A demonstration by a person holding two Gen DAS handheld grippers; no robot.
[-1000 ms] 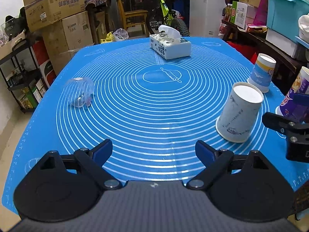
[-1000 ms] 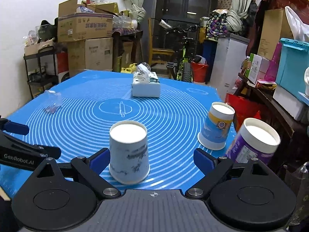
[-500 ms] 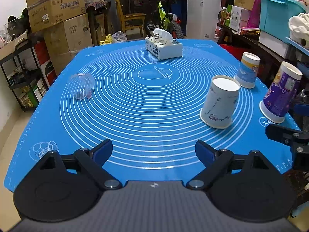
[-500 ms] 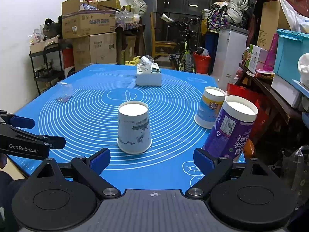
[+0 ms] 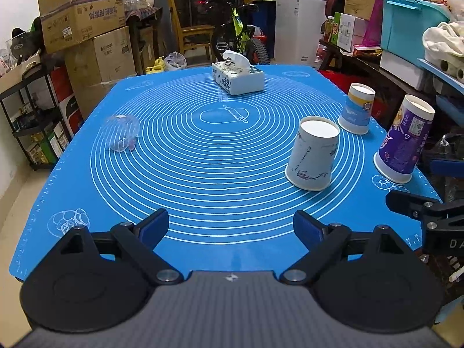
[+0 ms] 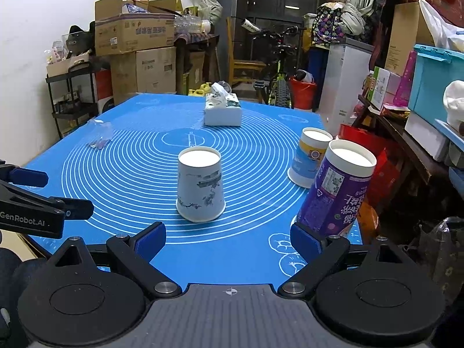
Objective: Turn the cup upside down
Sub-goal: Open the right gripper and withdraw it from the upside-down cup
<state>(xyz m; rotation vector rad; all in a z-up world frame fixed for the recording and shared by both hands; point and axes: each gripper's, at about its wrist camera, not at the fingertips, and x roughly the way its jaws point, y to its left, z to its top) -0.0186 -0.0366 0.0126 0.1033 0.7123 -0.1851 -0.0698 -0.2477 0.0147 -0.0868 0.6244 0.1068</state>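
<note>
white cup (image 6: 200, 187) inverted | clear cup (image 5: 121, 133) contents unclear | both claws (image 5: 231, 229) (image 6: 228, 239) released, empty

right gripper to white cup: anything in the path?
Nothing visible. The white cup stands upside down on bare mat ahead of the open right gripper. The purple cup sits off to the right, by the right finger.
</note>
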